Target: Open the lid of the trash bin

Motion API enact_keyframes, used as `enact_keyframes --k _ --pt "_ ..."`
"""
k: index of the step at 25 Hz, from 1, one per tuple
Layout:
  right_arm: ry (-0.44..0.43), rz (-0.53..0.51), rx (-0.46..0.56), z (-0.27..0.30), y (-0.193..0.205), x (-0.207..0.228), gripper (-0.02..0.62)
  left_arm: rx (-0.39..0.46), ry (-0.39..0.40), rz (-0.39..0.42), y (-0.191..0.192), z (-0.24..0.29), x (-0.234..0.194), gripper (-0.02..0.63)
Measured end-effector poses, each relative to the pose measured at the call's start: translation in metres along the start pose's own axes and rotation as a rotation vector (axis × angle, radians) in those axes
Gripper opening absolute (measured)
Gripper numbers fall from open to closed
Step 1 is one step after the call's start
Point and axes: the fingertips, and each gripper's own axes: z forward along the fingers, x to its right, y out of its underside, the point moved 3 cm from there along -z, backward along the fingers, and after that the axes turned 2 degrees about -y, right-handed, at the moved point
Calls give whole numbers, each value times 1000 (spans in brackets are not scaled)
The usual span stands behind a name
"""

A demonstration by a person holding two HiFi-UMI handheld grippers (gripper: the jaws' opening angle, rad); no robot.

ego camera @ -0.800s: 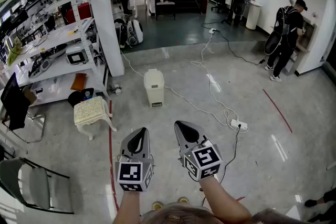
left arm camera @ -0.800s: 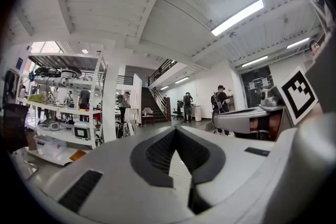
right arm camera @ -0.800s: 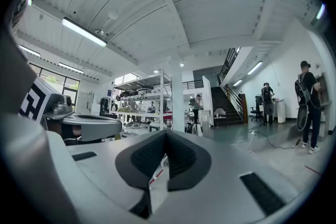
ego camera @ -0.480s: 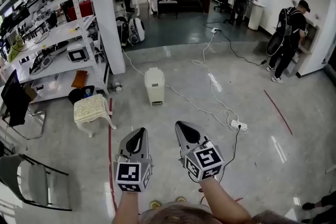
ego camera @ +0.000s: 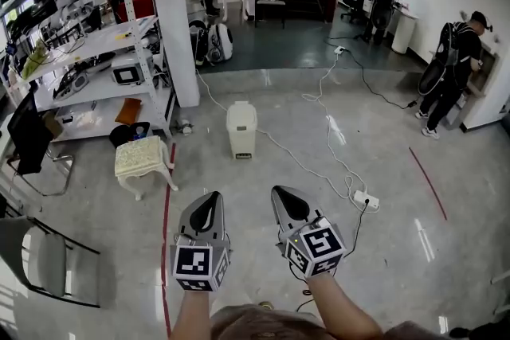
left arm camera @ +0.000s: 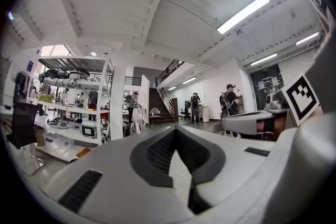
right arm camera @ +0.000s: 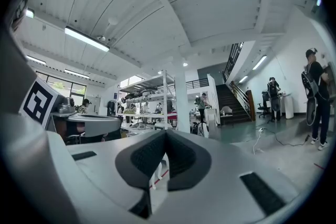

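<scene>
The trash bin [ego camera: 241, 129] is a small cream-white pedal bin with its lid down. It stands on the grey floor in the middle of the head view, well ahead of both grippers. My left gripper [ego camera: 209, 200] and right gripper [ego camera: 279, 193] are held side by side low in that view, pointing toward the bin and far from it. The left gripper [left arm camera: 176, 131] has its jaws closed together with nothing between them. The right gripper [right arm camera: 165, 134] stands the same way. Neither gripper view shows the bin clearly.
A white stool [ego camera: 143, 159] with a patterned cushion stands left of the bin, next to a red floor line [ego camera: 166, 207]. A white pillar [ego camera: 177, 20] and a loaded shelving rack [ego camera: 88, 52] stand behind. A cable runs to a power strip [ego camera: 365, 199] on the right. A person [ego camera: 454, 72] stands far right.
The head view has shifted a little, and the bin and shelving look slightly nearer. Both grippers keep the same pose, shut and side by side.
</scene>
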Motion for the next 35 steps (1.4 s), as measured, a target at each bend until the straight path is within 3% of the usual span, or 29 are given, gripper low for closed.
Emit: enact_keyframes --k 17,35 --pt "26 10 -17 42 16 43 32 -5 35 2 16 68 -11 -6" --pt "18 11 -15 163 7 76 32 -22 60 -2 21 172 -86 -6"
